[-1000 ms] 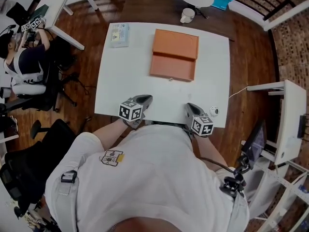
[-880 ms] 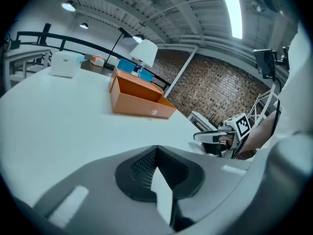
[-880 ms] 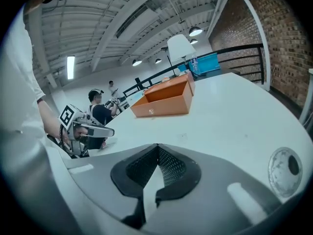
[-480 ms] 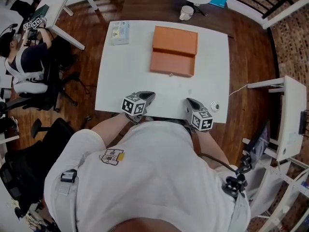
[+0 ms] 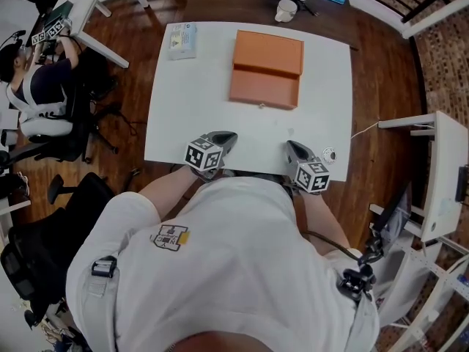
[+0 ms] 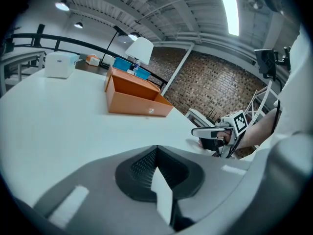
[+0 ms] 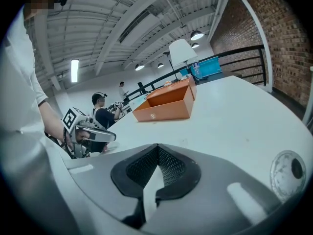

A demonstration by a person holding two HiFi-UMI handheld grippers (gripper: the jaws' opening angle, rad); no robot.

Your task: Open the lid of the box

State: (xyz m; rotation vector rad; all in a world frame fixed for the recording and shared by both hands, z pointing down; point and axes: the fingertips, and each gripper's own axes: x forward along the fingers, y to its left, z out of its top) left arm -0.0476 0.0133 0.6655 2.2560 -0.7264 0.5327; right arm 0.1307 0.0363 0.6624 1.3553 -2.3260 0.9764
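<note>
While the box [image 5: 265,68] sits far-centre on the table [image 5: 183,108], lid seemingly raised already, left gripper [image 5: 226,137] and right gripper [image 5: 292,147], jaws together and empty, rest at the near edge, best held clear of it.

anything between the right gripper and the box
Nothing: only bare table lies between the right gripper and the box, per the head view.

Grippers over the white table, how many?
2. The left gripper is at the near edge of the table, left of centre; the right gripper is beside it, further right.
</note>
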